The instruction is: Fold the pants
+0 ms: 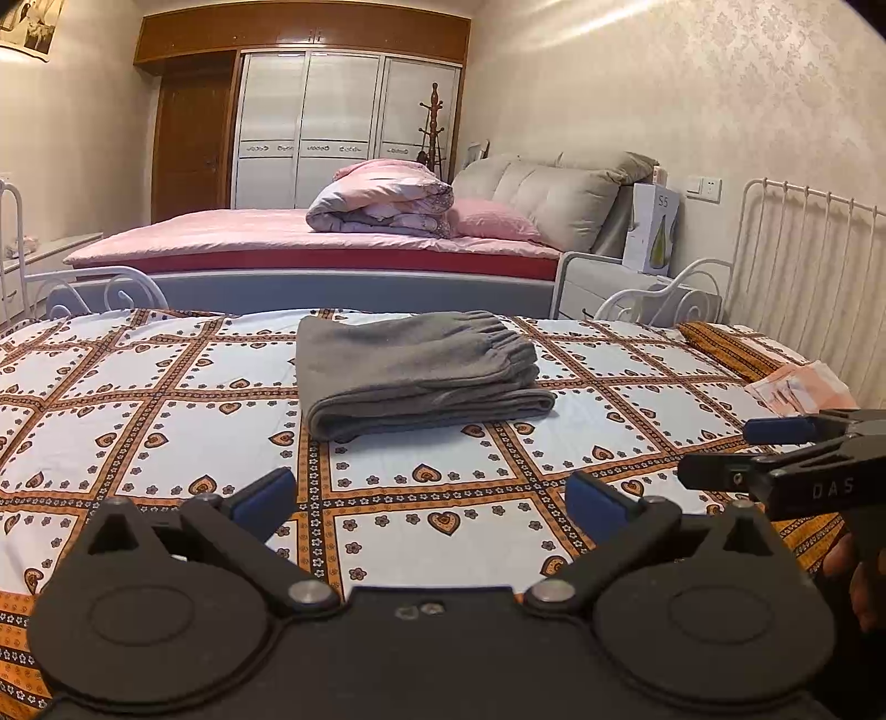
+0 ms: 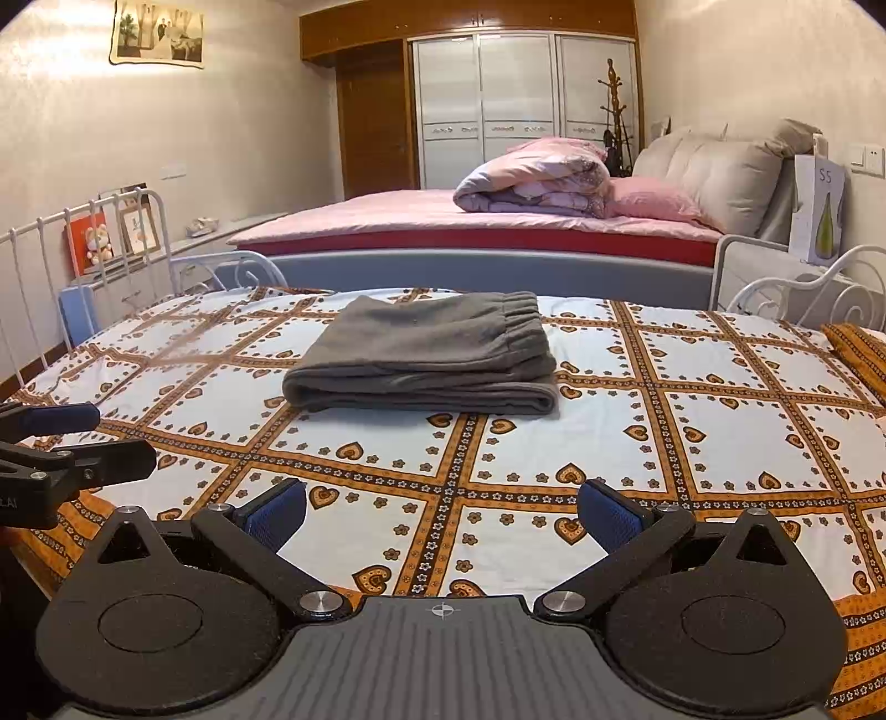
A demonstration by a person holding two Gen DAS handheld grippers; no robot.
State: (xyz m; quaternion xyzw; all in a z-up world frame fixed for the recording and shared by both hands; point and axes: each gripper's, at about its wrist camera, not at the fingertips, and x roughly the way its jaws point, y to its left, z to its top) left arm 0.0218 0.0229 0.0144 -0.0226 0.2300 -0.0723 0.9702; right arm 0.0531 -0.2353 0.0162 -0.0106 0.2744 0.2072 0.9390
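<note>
1. We see the grey fleece pants (image 1: pixel 415 371), folded into a flat bundle with the elastic waistband on top, lying near the far edge of the heart-patterned orange-and-white bedsheet (image 1: pixel 166 387).
2. Our left gripper (image 1: pixel 431 501) hovers at the near edge, fingers spread wide, holding nothing.
3. Our right gripper (image 2: pixel 442 512) hovers beside it, equally wide and empty.

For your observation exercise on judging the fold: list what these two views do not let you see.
- Grey pants: underside and inner layers, both views, hidden by the top fold.
- Pink paper: left wrist view, print too small, partly behind the right hand-held gripper.
- Wall photo: right wrist view, too small.
</note>
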